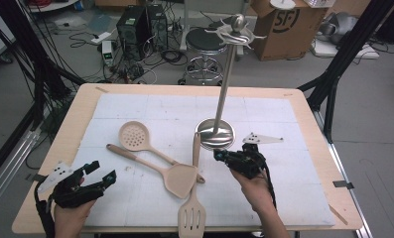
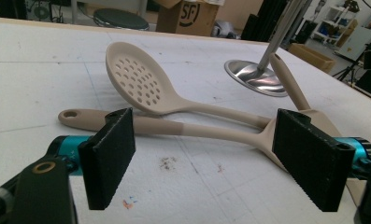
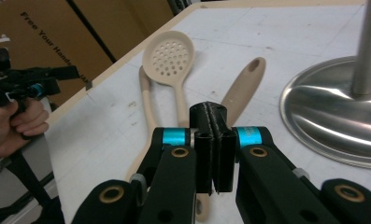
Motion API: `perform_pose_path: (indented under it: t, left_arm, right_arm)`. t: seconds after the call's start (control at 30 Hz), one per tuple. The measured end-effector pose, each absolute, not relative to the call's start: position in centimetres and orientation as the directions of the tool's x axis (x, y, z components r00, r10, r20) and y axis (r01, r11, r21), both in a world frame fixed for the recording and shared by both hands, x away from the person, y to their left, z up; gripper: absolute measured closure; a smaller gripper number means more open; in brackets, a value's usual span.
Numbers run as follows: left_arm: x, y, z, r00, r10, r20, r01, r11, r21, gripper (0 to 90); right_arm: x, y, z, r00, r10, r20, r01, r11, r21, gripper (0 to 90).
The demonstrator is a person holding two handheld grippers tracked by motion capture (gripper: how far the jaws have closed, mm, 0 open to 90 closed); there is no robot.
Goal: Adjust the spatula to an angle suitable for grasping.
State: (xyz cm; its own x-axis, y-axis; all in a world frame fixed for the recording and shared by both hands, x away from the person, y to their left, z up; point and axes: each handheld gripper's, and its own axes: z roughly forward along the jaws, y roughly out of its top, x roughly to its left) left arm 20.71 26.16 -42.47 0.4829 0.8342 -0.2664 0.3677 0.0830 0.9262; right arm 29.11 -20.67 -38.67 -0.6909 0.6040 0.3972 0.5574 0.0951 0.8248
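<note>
While the right gripper, jaws pressed together on nothing, hovers beside the slotted turner's handle by the stand base, left gripper waits wide open, apparently for the spatula

My high view looking forward and down over the desk, both gripper views low and close, facing the steel stand, all three sharing the skimmer beside it
</note>
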Motion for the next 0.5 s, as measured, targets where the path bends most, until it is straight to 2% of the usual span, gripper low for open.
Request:
perform_pose_path:
  t: [0.27, 0.5]
  left_arm:
    - [21.1, 25.7, -42.6, 0.492, 0.83, -0.263, 0.372, 0.072, 0.925, 22.2]
    - [21.2, 25.8, -42.7, 0.49, 0.83, -0.267, 0.375, 0.076, 0.924, 22.3]
  right_arm:
    - [30.6, -18.4, -38.5, -0.69, 0.564, 0.454, 0.607, 0.109, 0.787, 89.3]
    - [31.5, -15.2, -37.6, -0.712, 0.538, 0.451, 0.608, 0.152, 0.779, 87.2]
